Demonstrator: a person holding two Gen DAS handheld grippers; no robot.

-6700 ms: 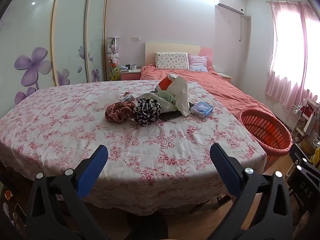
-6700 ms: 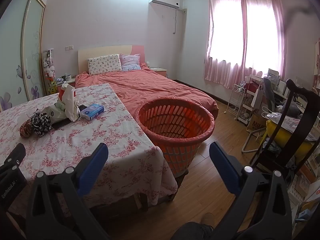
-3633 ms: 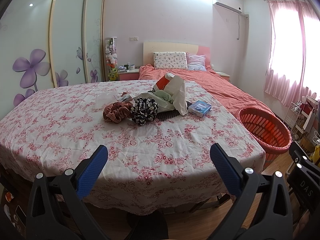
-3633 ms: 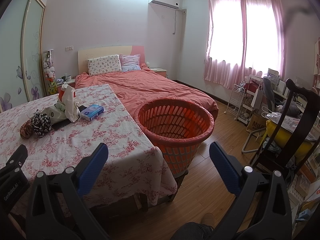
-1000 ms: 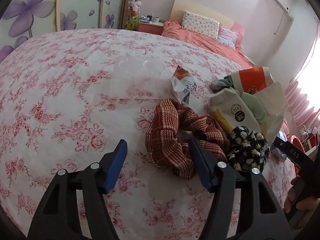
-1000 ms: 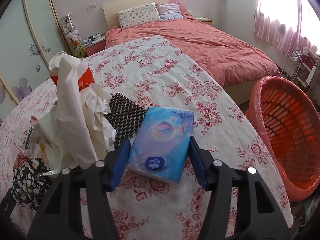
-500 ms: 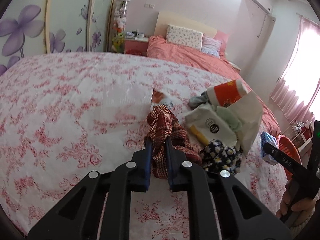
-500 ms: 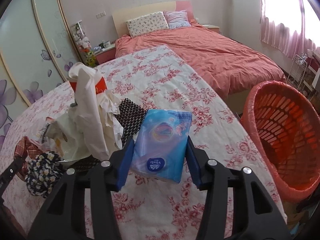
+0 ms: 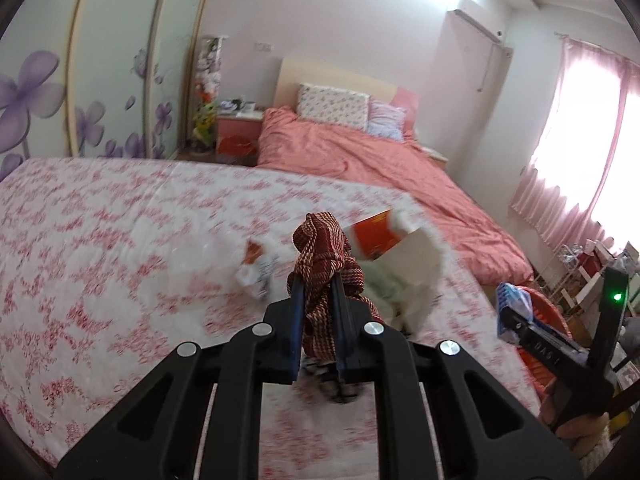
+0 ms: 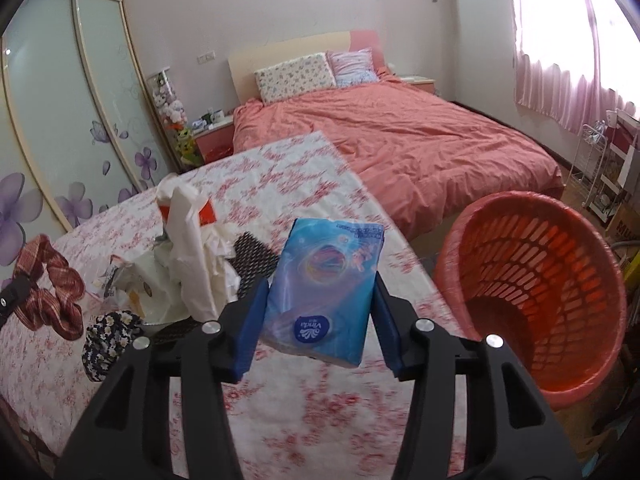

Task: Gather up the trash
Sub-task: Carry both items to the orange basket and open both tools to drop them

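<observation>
Gripping a red plaid scrunchie (image 9: 325, 276), the left gripper (image 9: 317, 304) has its blue-padded jaws pressed together on the fabric, which bunches up above the fingertips and hangs down between them, lifted above the floral tablecloth (image 9: 100, 240). From the right wrist view the same scrunchie (image 10: 48, 284) shows at the far left, held off the cloth by the dark tip of the left gripper (image 10: 16, 292).

The right gripper (image 10: 320, 308) is clamped on a blue tissue pack (image 10: 326, 280); the jaws press on its two long sides, and the pack tilts upward, raised clear of the table. In the left wrist view that pack (image 9: 514, 304) appears edge-on at the right, in the right gripper (image 9: 520, 322), with a green light glowing on the handle behind it.

On the tablecloth lies the remaining heap: a crumpled white paper bag (image 10: 192, 248) standing upright, an orange-and-white paper cup (image 10: 206, 210) just behind it, a black mesh mat (image 10: 254, 260) beside the bag, a black floral scrunchie (image 10: 106, 338) nearer the camera, and a small printed wrapper (image 9: 256, 268) to the left of the bag. A clear plastic lid (image 9: 200, 256), blurred, lies beside the wrapper.

An orange-red slatted basket (image 10: 532, 292) stands on the floor just off the table's right edge, tilted so its open mouth shows. Behind the table a bed (image 10: 400, 136) with a coral cover and two pillows runs toward the headboard.
</observation>
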